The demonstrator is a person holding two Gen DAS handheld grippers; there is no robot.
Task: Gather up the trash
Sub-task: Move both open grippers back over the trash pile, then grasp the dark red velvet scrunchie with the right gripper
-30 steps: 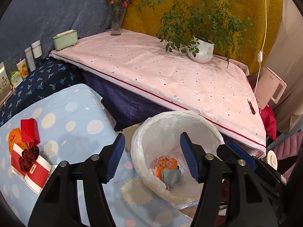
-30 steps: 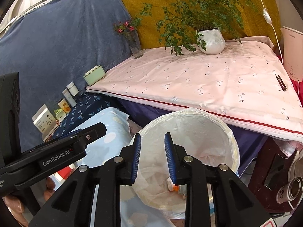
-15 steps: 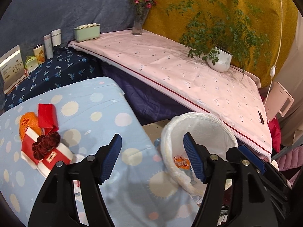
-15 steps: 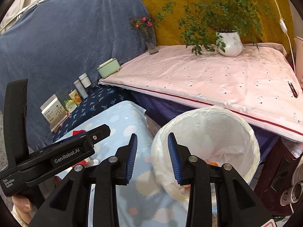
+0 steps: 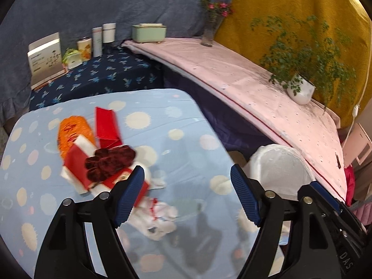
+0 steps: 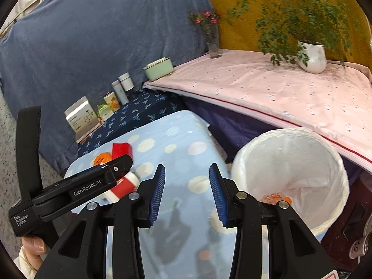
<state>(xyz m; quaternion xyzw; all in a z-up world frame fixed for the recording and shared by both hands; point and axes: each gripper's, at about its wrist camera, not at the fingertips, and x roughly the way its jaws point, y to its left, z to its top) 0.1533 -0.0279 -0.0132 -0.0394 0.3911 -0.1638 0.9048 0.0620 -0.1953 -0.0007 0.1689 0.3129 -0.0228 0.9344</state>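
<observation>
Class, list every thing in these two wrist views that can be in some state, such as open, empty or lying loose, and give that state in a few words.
left gripper: jaws opening, nothing between them
right gripper: jaws opening, nothing between them
lined bin: open, some trash at the bottom
red and white wrappers: loose on the dotted cloth
crumpled white paper: loose on the cloth
mint box: lid closed

"GenRobot.AI" in white letters on black body of left tool, seen from right wrist view. "Data Acquisition System" in small white print on same body, lower end near hand. "DAS" in white letters on black housing at lower right edge of left wrist view. Digits "69" or "6 9" on round metal thing at right edge, partly cut off. Print on white box at back of dark blue cloth too blurred to read.
</observation>
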